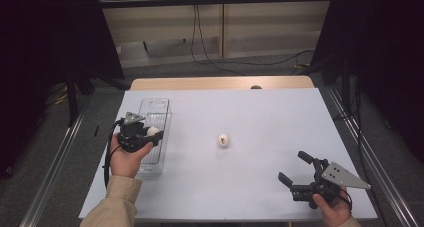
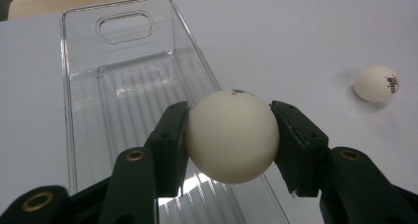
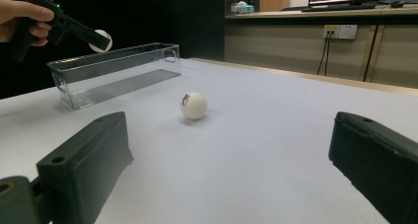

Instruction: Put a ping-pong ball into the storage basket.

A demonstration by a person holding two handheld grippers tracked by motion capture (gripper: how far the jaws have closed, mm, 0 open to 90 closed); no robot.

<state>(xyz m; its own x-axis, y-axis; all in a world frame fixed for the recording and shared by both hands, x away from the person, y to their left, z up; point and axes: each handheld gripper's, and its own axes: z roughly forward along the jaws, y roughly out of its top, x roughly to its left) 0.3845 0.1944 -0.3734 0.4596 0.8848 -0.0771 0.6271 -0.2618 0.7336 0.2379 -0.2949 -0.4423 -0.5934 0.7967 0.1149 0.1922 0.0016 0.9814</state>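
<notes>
White tabletop (image 1: 260, 177) stretches out under the high view, dark curtains either side and a wooden edge at the far end. Over on the left sits the clear plastic bin (image 1: 156, 105), long and narrow, handle slot at its far end. Right above it, the left gripper (image 1: 151, 133) has a white ball (image 2: 231, 136) pinched firmly between both black pads, clear of the bin floor, held over the near half of the bin. Moving to the middle, a second ball (image 1: 223, 140) with a dark printed mark rests alone on the tabletop, well apart from the bin. And on the right, near the front edge, the right gripper (image 1: 294, 168) hangs with its jaws spread wide, nothing between them, facing that loose ball.
</notes>
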